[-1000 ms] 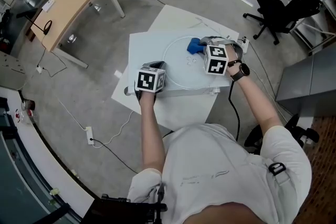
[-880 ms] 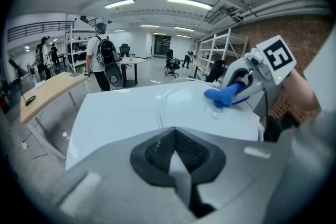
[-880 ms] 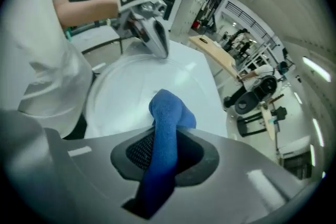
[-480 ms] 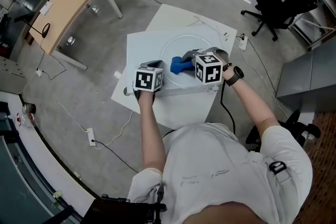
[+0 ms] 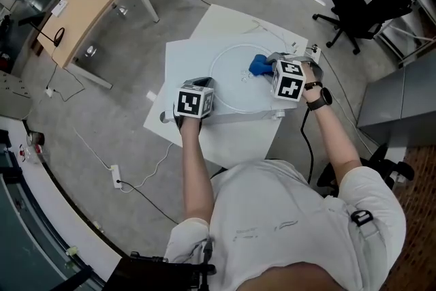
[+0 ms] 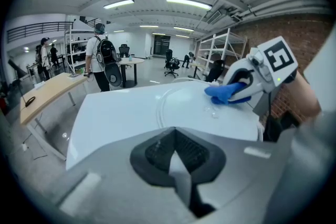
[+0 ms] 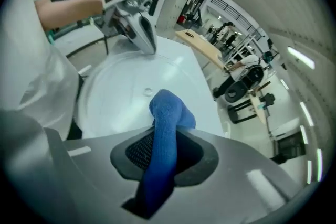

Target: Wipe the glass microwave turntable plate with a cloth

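Observation:
The round glass turntable plate (image 5: 235,93) lies flat on the white table (image 5: 184,58). My left gripper (image 5: 204,87) stands at the plate's near-left rim and its jaws are shut on that rim (image 6: 178,150). My right gripper (image 5: 270,66) is shut on a blue cloth (image 5: 259,66). The cloth's free end rests on the plate's far-right part (image 7: 121,86). In the right gripper view the cloth (image 7: 168,113) sticks out past the jaws, and the left gripper (image 7: 150,49) is across the plate. The left gripper view shows the cloth (image 6: 223,93) and the right gripper (image 6: 239,89) beyond the plate (image 6: 189,105).
A small clear hub mark (image 5: 246,76) sits at the plate's centre. A wooden desk (image 5: 88,7) stands far left, black office chairs (image 5: 368,10) far right, a grey cabinet (image 5: 402,105) at right. A power strip (image 5: 114,176) and cables lie on the floor. People stand far off (image 6: 105,60).
The right gripper swept the cloth left across the plate to its near middle, then back to the far-right part. The left gripper has stayed at the rim.

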### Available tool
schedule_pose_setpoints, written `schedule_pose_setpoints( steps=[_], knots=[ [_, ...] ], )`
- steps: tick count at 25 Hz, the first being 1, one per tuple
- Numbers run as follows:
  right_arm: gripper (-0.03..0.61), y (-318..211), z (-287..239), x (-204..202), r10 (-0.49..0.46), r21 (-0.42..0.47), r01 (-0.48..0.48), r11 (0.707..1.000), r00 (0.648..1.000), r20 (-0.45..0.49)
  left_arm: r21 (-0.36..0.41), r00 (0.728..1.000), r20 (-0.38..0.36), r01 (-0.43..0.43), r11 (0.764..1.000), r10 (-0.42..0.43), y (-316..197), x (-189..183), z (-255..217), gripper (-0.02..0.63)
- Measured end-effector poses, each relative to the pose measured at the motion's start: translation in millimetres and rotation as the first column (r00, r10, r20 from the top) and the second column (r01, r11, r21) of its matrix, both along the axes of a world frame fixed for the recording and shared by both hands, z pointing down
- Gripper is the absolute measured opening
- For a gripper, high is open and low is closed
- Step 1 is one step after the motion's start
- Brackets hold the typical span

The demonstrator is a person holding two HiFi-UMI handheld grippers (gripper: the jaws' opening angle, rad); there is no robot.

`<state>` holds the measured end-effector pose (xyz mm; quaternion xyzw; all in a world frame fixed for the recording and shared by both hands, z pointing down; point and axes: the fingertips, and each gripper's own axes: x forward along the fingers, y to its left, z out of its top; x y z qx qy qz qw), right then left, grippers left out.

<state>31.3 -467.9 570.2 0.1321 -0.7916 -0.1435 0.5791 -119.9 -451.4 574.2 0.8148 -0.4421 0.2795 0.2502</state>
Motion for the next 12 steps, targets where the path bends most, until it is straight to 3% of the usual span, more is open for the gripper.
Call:
schedule_pose_setpoints(
  steps=[3, 5, 7, 9, 12],
  knots=[
    [0.091, 50.6, 0.5, -14.0, -0.11, -0.196, 0.123, 0.973, 0.991, 0.072, 0.003, 1.0, 0.007, 0.001, 1.0, -0.001, 0.2, -2.1, -0.9, 0.002],
    [0.092, 69.2, 1.2, -39.0, -0.171, -0.237, 0.199, 0.951, 0.976, 0.132, 0.005, 1.0, 0.011, 0.006, 1.0, -0.006, -0.2, -4.4, -1.3, 0.002],
    [0.092, 70.3, 0.7, -67.9, -0.178, -0.216, 0.22, 0.951, 0.964, 0.199, 0.004, 1.0, 0.01, 0.007, 1.0, -0.007, -0.5, -4.9, -1.7, 0.002],
    [0.091, 56.6, -0.2, -90.0, -0.138, -0.163, 0.183, 0.97, 0.958, 0.252, 0.003, 1.0, 0.01, 0.006, 1.0, -0.006, -0.4, -4.9, -2.9, 0.002],
    [0.093, 12.0, -1.0, -90.1, 0.007, -0.053, 0.008, 0.999, 0.957, 0.289, 0.001, 1.0, -0.001, -0.006, 1.0, 0.006, 0.1, -2.1, -1.6, 0.002]
  ],
)
